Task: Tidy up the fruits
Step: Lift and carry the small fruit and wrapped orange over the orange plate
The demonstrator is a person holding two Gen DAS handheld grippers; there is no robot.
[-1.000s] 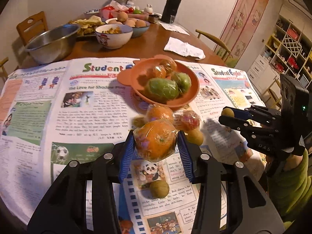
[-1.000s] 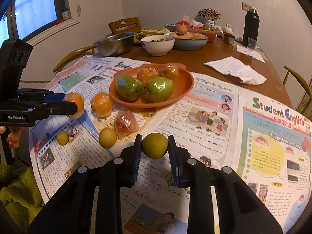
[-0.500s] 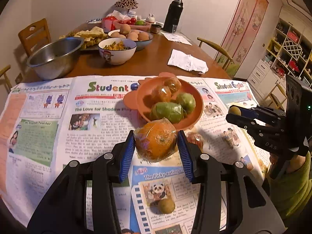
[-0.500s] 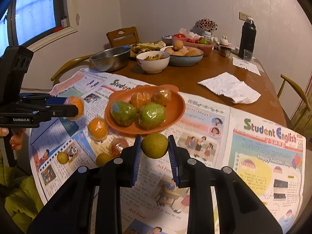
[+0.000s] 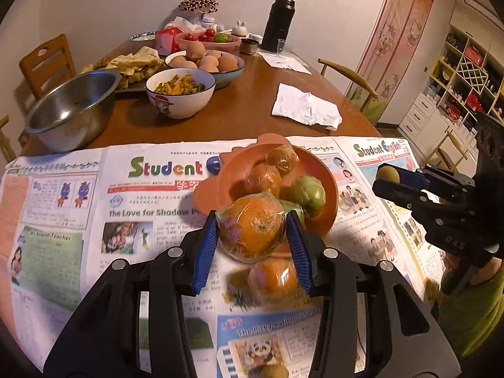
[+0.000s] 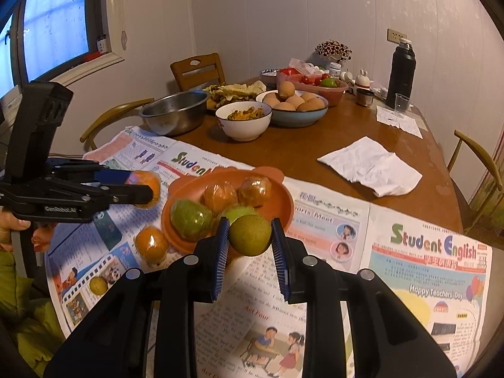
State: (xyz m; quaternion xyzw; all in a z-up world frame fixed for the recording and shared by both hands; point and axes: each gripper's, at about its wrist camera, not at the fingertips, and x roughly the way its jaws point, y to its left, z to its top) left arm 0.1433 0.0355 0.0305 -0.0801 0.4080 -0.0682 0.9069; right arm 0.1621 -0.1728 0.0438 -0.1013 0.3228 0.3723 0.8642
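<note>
My left gripper [image 5: 252, 233] is shut on a plastic-wrapped orange [image 5: 250, 228] and holds it in the air just in front of the orange plate [image 5: 327, 189]. My right gripper [image 6: 250, 236] is shut on a small green-brown round fruit [image 6: 249, 234], held above the plate's near rim [image 6: 283, 198]. The plate holds two wrapped oranges [image 6: 220, 195] and two wrapped green fruits [image 6: 189, 219]. Another wrapped orange [image 6: 151, 245] and a small round fruit [image 6: 98, 285] lie on the newspaper [image 6: 315, 283]. The right gripper also shows in the left wrist view [image 5: 390, 179]; the left gripper shows in the right wrist view [image 6: 141, 189].
At the back of the wooden table [image 5: 245, 113] stand a steel bowl [image 5: 72, 107], a white bowl of food [image 5: 179, 94], a bowl of eggs [image 5: 208, 63], a black flask [image 5: 278, 22] and a crumpled napkin [image 5: 305, 107]. Chairs stand around the table.
Both grippers have moved forward toward the plate with their fruits still held. The loose fruits on the newspaper now lie lower in both views.
</note>
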